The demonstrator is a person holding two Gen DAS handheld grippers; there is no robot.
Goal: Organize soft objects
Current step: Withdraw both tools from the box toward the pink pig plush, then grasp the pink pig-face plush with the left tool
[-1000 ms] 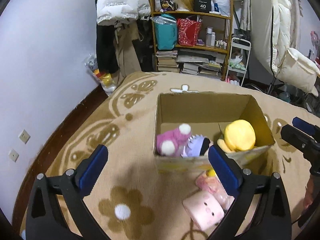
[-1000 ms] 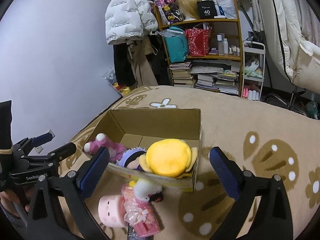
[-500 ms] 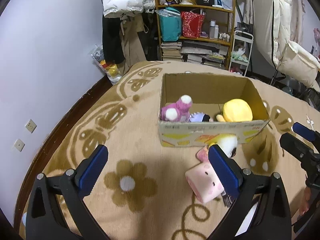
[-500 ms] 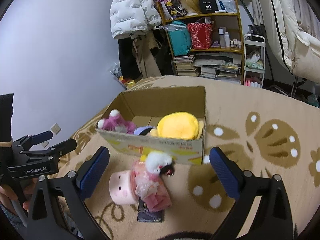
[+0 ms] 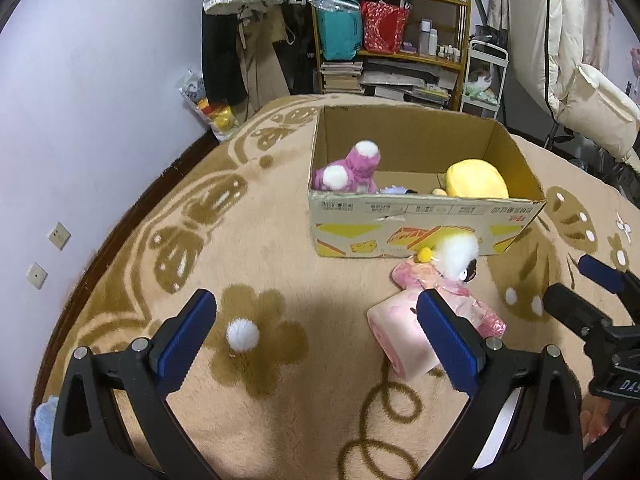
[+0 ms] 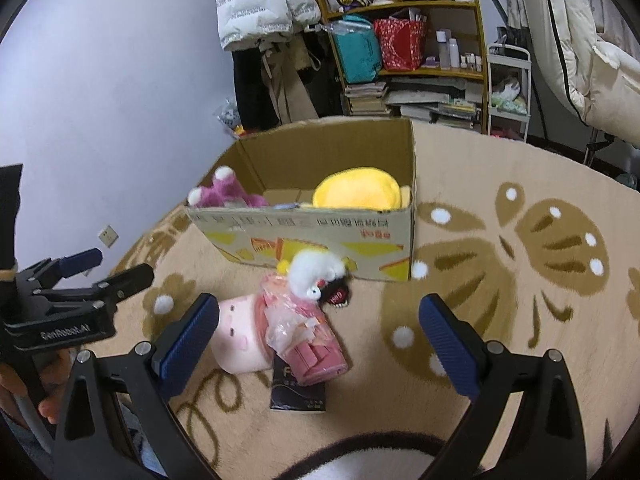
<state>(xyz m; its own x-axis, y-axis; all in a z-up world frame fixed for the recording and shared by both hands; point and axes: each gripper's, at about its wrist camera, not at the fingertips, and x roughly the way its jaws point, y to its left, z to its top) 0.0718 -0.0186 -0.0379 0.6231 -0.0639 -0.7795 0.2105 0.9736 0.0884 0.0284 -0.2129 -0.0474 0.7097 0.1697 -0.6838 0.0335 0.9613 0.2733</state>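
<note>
Both grippers hang above the patterned carpet [image 5: 256,216], near side of the cardboard box [image 6: 320,236], and neither has hold of anything. The left gripper [image 5: 316,332] stands with its jaws spread wide, only bare carpet between the blue pads. The right gripper [image 6: 320,332] is equally wide, and the loose pile on the floor lies between its pads and beyond them. Judged from this, the spread jaws suit bulky, yielding items, and the right gripper appears lined up for the next pick.

Three soft items already sit in the box: a purple plush [image 5: 352,168] with white-tipped feet at the left end, propped against the wall; a yellow plush [image 6: 356,192] at the right end; a small pale-blue item, mostly hidden, between them.

Still outside, just beside the near box wall, lie a pink cylindrical plush [image 6: 240,340] with a small face, on its side; a pink crinkled plastic packet [image 6: 308,340] touching it on the right; and a white fluffy toy [image 6: 316,276] with a dark face resting at the packet's far end. A flat dark packet [image 6: 298,392] lies on the carpet, partly under the pink packet.

The plushes look light and compressible; the plastic wrap may slip under the pads. The task appears partly done.
</note>
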